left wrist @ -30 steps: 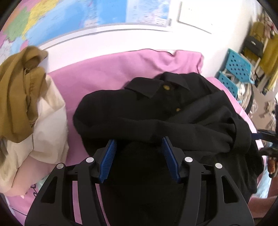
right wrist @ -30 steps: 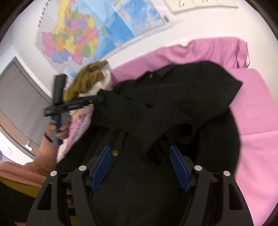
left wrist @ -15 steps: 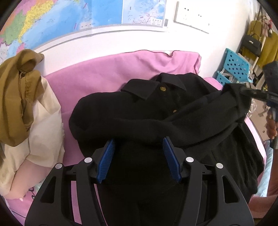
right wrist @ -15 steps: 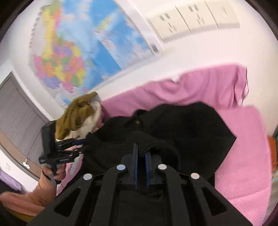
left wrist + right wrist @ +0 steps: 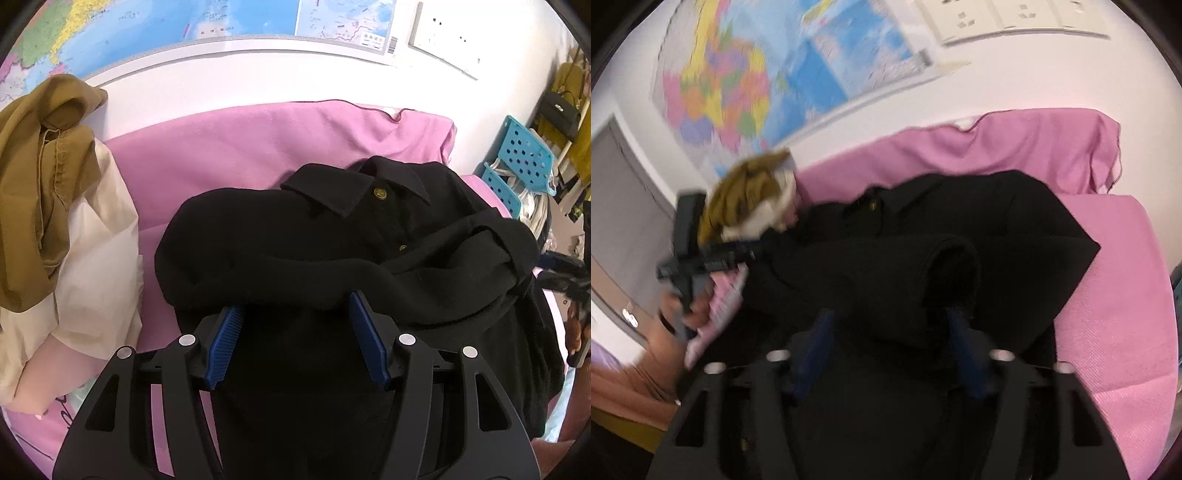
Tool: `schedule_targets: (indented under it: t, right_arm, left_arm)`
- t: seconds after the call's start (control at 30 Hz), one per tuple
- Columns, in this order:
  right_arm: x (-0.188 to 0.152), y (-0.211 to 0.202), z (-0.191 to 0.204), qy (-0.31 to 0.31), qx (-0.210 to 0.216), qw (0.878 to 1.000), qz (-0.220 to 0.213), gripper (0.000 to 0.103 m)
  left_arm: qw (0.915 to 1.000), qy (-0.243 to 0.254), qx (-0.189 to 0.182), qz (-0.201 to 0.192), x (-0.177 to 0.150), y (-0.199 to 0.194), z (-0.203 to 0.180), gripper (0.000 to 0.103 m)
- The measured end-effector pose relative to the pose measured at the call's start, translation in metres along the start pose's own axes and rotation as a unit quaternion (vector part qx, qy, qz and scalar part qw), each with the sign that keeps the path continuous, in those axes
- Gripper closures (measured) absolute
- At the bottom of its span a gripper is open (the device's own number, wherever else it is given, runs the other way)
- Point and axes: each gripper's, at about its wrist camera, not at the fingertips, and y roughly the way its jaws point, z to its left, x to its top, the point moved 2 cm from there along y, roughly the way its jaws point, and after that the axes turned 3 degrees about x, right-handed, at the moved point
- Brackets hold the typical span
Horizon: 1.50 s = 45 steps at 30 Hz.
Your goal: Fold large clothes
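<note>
Black soft collared coat (image 5: 332,240) lies on the pink blanket (image 5: 240,147), sleeves folded across, body not yet folded. Left gripper (image 5: 295,321) and right gripper (image 5: 890,332) both hang released above it.

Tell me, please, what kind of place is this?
Probably a room in a home: a black coat lies on a pink cover, a map hangs on the wall, and other clothes are piled beside.
</note>
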Motion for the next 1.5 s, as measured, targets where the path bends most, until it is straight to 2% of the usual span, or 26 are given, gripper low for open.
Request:
schedule_targets:
  t: [0.03, 0.1, 0.2, 0.23, 0.3, 0.33, 0.43, 0.47, 0.53, 0.57, 0.6, 0.67, 0.77, 0.83, 0.87, 0.9, 0.97, 1.0, 1.1, 1.23, 1.3, 1.37, 1.4, 1.5]
  right_arm:
    - [-0.001, -0.002, -0.002, 0.007, 0.007, 1.000, 0.012, 0.085]
    - [0.002, -0.014, -0.003, 0.024, 0.023, 0.999, -0.004, 0.085]
    - [0.008, -0.052, -0.004, 0.062, 0.094, 0.992, -0.052, 0.085]
    - [0.011, -0.059, -0.003, 0.066, 0.103, 0.990, -0.064, 0.085]
    - [0.022, -0.066, -0.005, 0.068, 0.087, 0.991, -0.078, 0.085]
    - [0.026, -0.062, -0.008, 0.065, 0.064, 0.993, -0.075, 0.085]
    - [0.036, -0.027, -0.026, 0.075, 0.013, 0.996, -0.037, 0.083]
    - [0.035, -0.018, -0.032, 0.084, 0.000, 0.996, -0.030, 0.081]
    - [0.032, -0.001, -0.052, 0.119, -0.009, 0.993, -0.015, 0.068]
    - [0.029, 0.000, -0.058, 0.133, -0.005, 0.991, -0.017, 0.050]
    - [0.025, -0.003, -0.062, 0.148, 0.003, 0.989, -0.025, 0.041]
    - [0.020, -0.013, -0.060, 0.148, 0.035, 0.988, -0.042, 0.041]
    - [0.012, -0.032, -0.047, 0.113, 0.048, 0.990, -0.063, 0.031]
    - [0.009, -0.032, -0.034, 0.085, 0.044, 0.994, -0.055, 0.031]
    - [0.009, -0.027, -0.024, 0.059, 0.030, 0.997, -0.039, 0.038]
    - [0.009, -0.022, -0.019, 0.042, 0.021, 0.998, -0.032, 0.056]
    - [0.010, -0.007, -0.019, 0.027, -0.020, 0.999, -0.008, 0.082]
    - [0.011, -0.003, -0.023, 0.032, -0.027, 0.999, -0.004, 0.084]
    - [0.016, 0.008, -0.037, 0.043, -0.059, 0.997, -0.010, 0.084]
    - [0.012, 0.023, -0.054, 0.082, -0.049, 0.995, 0.002, 0.081]
    - [0.014, 0.012, -0.052, 0.090, -0.044, 0.995, -0.014, 0.065]
    - [0.016, -0.009, -0.043, 0.081, -0.036, 0.995, -0.043, 0.054]
    - [0.017, -0.015, -0.039, 0.076, -0.036, 0.995, -0.053, 0.050]
    - [0.018, -0.034, -0.013, 0.028, -0.027, 0.996, -0.075, 0.050]
  left_arm:
    - [1.0000, 0.001, 0.002, 0.000, 0.000, 0.000, 0.000, 0.045]
    - [1.0000, -0.001, 0.000, -0.002, -0.001, -0.003, 0.000, 0.045]
    - [0.9999, -0.001, -0.004, -0.010, 0.001, -0.010, 0.001, 0.046]
    - [0.9999, -0.003, -0.010, -0.011, 0.002, -0.011, 0.001, 0.046]
    - [0.9998, -0.003, -0.014, -0.016, 0.006, -0.013, -0.001, 0.046]
    - [0.9998, 0.002, -0.001, -0.018, 0.009, -0.010, -0.003, 0.046]
    - [0.9999, 0.004, 0.008, -0.009, 0.011, 0.004, -0.008, 0.046]
    - [0.9998, 0.006, 0.018, -0.008, 0.011, 0.008, -0.009, 0.046]
    - [0.9994, 0.007, 0.035, -0.005, 0.010, 0.015, -0.007, 0.045]
    - [0.9993, 0.005, 0.038, -0.003, 0.009, 0.017, -0.006, 0.044]
    - [0.9993, -0.001, 0.037, -0.001, 0.009, 0.018, -0.003, 0.044]
    - [0.9995, -0.008, 0.031, -0.001, 0.008, 0.017, 0.002, 0.041]
    - [0.9995, -0.007, 0.030, -0.006, 0.009, 0.012, 0.003, 0.039]
    - [0.9993, -0.002, 0.038, -0.007, 0.010, 0.013, 0.002, 0.039]
    - [0.9992, 0.000, 0.040, -0.006, 0.010, 0.014, 0.001, 0.039]
    - [0.9989, 0.004, 0.047, -0.003, 0.010, 0.018, -0.001, 0.038]
    - [0.9988, 0.001, 0.049, 0.002, 0.010, 0.024, -0.001, 0.038]
    - [0.9987, -0.001, 0.051, 0.004, 0.009, 0.028, 0.000, 0.037]
    - [0.9984, -0.011, 0.055, 0.006, 0.008, 0.034, 0.005, 0.033]
    - [0.9980, -0.015, 0.061, 0.006, 0.006, 0.034, 0.007, 0.031]
    - [0.9980, -0.012, 0.062, -0.003, 0.005, 0.025, 0.007, 0.028]
    - [0.9977, -0.012, 0.065, -0.012, 0.003, 0.015, 0.008, 0.025]
    - [0.9979, -0.012, 0.061, -0.017, 0.001, 0.009, 0.008, 0.025]
    - [0.9975, -0.005, 0.062, -0.034, -0.005, -0.008, 0.006, 0.026]
